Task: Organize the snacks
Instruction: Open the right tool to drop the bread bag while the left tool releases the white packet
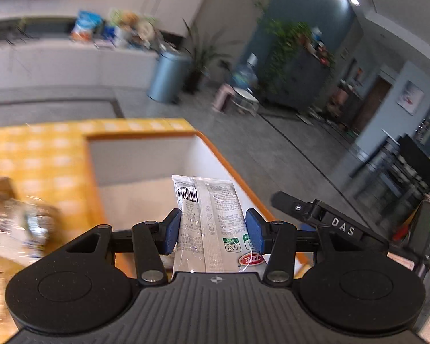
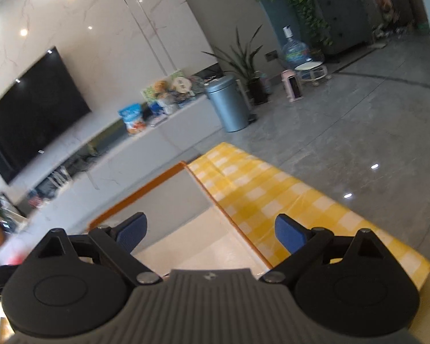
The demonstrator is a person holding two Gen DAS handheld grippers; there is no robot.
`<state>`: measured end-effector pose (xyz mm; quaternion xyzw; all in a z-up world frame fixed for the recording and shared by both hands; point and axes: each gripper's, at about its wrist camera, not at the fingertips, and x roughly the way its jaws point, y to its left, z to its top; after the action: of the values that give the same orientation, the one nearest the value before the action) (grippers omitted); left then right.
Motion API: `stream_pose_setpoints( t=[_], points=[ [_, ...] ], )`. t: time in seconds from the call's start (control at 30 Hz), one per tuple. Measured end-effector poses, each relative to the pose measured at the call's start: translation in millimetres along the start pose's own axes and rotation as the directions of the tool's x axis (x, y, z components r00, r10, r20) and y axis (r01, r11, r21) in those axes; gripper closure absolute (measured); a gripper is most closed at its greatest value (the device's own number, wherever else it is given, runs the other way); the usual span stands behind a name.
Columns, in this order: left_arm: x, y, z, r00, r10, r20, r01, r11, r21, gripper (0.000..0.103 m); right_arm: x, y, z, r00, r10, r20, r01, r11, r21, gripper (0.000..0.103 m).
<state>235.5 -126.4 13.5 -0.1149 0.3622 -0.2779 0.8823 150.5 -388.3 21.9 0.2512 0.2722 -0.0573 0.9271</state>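
My left gripper (image 1: 213, 229) is shut on a white snack packet (image 1: 209, 218) with a barcode and small print, held upright between the blue pads above an orange-rimmed white box (image 1: 146, 154). The box stands on a yellow checked tablecloth (image 1: 37, 149). A blurred pile of clear-wrapped snacks (image 1: 17, 229) lies at the left of that view. My right gripper (image 2: 210, 232) is open and empty, hovering over the same box (image 2: 169, 197), whose inside shows bare between the fingers. The tablecloth (image 2: 272, 197) runs to the right of the box.
The other gripper's black body (image 1: 329, 223) sits close at the right of the left wrist view. Beyond the table edge is grey floor with a metal bin (image 2: 229, 103), plants, a water jug (image 2: 293, 48) and a TV (image 2: 31, 109) over a low cabinet holding snack bags.
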Motion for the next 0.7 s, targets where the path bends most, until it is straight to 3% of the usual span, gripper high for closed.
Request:
stream_pose_setpoints(
  t=[0.3,0.43,0.7],
  points=[
    [60.2,-6.1,-10.4,0.996,0.016,-0.085,-0.015,1.000,0.012,0.047,-3.9,-1.3,1.5,0.999,0.043,0.025,-0.043,0.999,0.027,0.009],
    [73.1,-8.0,-13.5,0.993,0.036,-0.111,-0.032,0.999,0.044,0.047,-0.9,1.2,1.3,0.999,0.027,0.031,-0.027,0.999,0.022,0.009],
    [84.3,-13.2,-15.1,0.987,0.006,-0.160,0.013,0.993,0.115,0.047,0.3,1.6,0.0,0.999,0.019,0.026,-0.020,0.999,0.032,0.009]
  ],
)
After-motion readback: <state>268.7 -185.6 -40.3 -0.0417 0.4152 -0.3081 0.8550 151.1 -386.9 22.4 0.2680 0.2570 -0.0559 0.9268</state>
